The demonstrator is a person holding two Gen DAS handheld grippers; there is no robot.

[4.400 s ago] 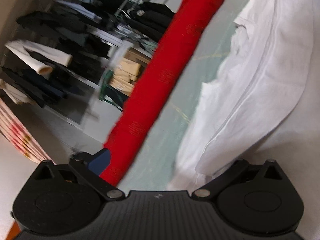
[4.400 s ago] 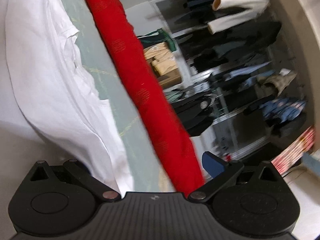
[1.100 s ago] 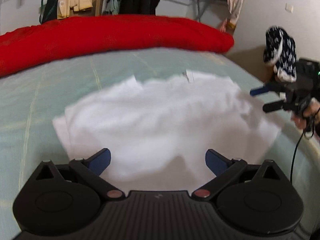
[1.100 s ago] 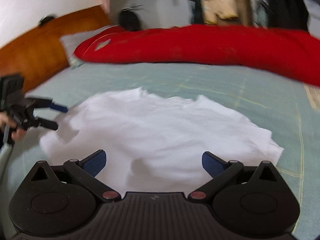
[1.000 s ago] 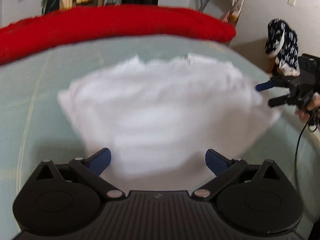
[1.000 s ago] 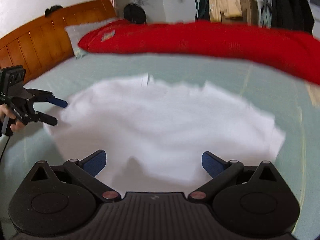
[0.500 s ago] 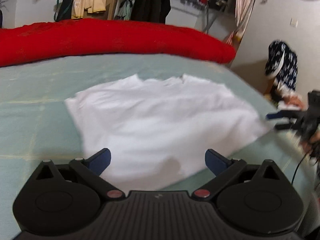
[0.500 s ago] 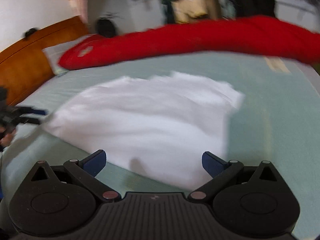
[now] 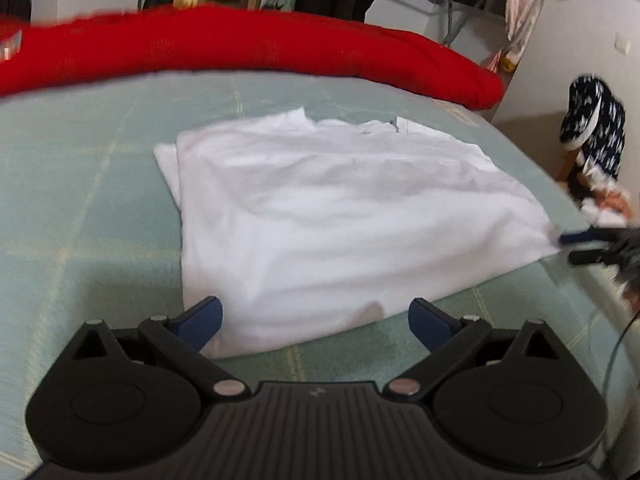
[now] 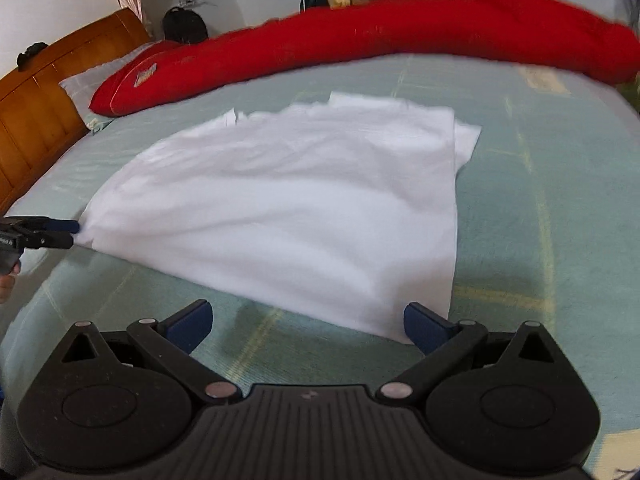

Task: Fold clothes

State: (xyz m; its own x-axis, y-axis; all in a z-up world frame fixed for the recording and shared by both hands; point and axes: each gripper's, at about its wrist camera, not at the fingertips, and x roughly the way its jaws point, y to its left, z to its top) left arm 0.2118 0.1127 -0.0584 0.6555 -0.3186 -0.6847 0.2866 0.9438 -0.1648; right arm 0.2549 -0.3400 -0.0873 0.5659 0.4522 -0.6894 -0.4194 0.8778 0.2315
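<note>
1. One white shirt (image 9: 340, 216) lies spread across the middle of the left wrist view, on a pale green bed (image 9: 80, 184); it also fills the centre of the right wrist view.
2. Two grippers are in view. The left gripper (image 9: 316, 318) sits at the bottom of its own frame, its two blue-tipped fingers wide apart and holding nothing; the left fingertip (image 9: 202, 316) is at the shirt's near corner, though contact cannot be told.
3. The right gripper (image 10: 306, 322) sits at the bottom of its own frame, also spread wide and empty; its right fingertip (image 10: 420, 326) is at the shirt's near corner.
4. Each gripper shows small in the other's view: the right one at the right edge of the left wrist view, the left one at the left edge of the right wrist view. Both have their tips at a shirt corner and look parted; whether they pinch cloth cannot be told.
5. One long red bolster (image 9: 248, 52) runs across the top of both frames.
6. One wooden headboard (image 10: 44, 96) stands at the upper left of the right wrist view.
</note>
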